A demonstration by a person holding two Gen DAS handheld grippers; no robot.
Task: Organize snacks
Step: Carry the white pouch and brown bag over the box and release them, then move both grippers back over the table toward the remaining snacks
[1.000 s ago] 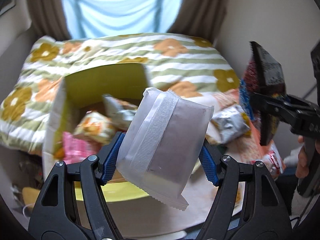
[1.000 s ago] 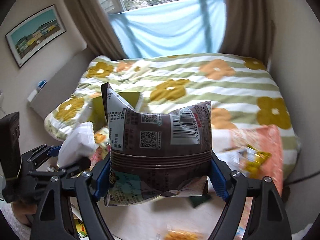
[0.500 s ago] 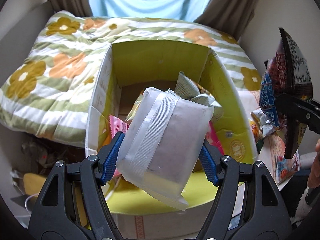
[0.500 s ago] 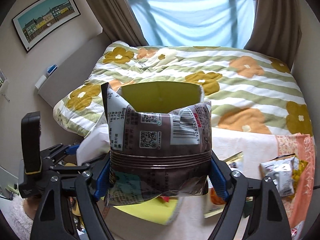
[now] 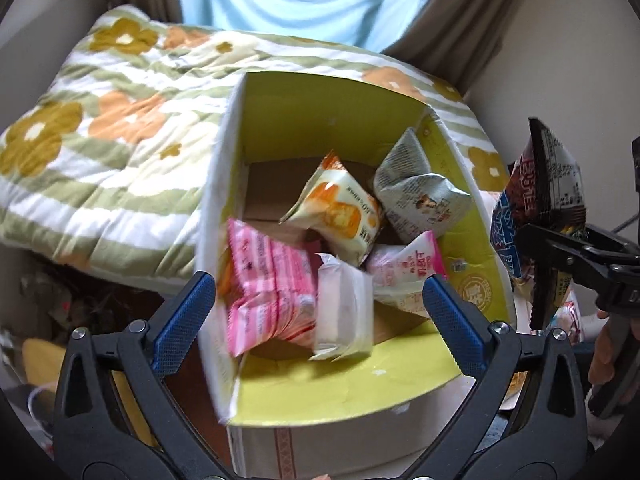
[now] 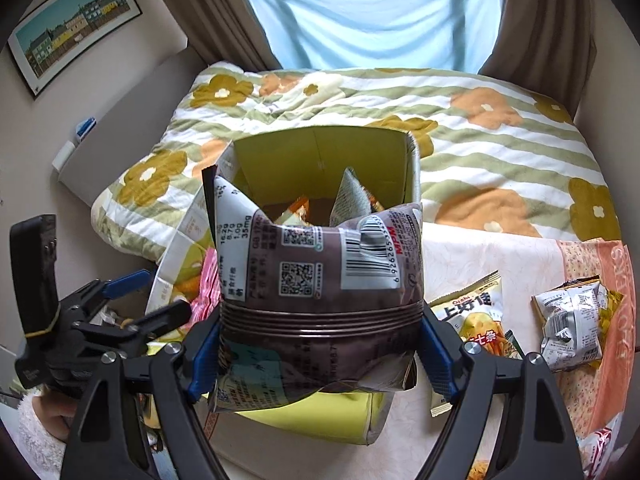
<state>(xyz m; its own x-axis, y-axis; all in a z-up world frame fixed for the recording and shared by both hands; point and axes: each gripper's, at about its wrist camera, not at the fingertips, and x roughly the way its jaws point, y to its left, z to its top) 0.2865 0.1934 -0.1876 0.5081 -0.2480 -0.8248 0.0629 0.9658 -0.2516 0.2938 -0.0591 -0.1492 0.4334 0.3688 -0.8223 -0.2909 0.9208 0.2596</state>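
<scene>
- Snack packets lie heaped inside the open cardboard box with yellow-green inner flaps point(image 5: 320, 120): a white translucent plastic packet point(image 5: 344, 308) sits at the near edge of the heap, leaning against a pink-and-white striped wrapper point(image 5: 268, 292) at its 9 o'clock.
- At 12 o'clock from the white packet lies an orange-and-cream pastry bag point(image 5: 340, 212); a grey printed foil pouch point(image 5: 416, 196) stands at 1 o'clock, and a pink-and-white bag with red lettering point(image 5: 404, 272) lies at 3 o'clock.
- Above the box hangs the left gripper point(image 5: 320, 304), its blue-padded fingers point(image 5: 184, 312) spread wide apart, with nothing between them.
- Pinched between the pads of the right gripper point(image 6: 320, 340) is a dark brown snack bag with barcode and QR codes point(image 6: 316, 276), held upright in front of the box; in the left wrist view it shows at 3 o'clock, outside the box wall.
- On the white tablecloth point(image 6: 480, 256), at 3 o'clock from the box, lie a yellow chip bag point(image 6: 476, 316) and, further right, a crumpled grey-and-yellow pouch point(image 6: 572, 324).
- Behind the box spreads a green-striped quilt with orange and mustard flowers point(image 6: 480, 132); a pale blue curtain point(image 6: 372, 16) hangs at 12 o'clock, and a framed picture of houses point(image 6: 72, 32) is on the wall at 10 o'clock.
</scene>
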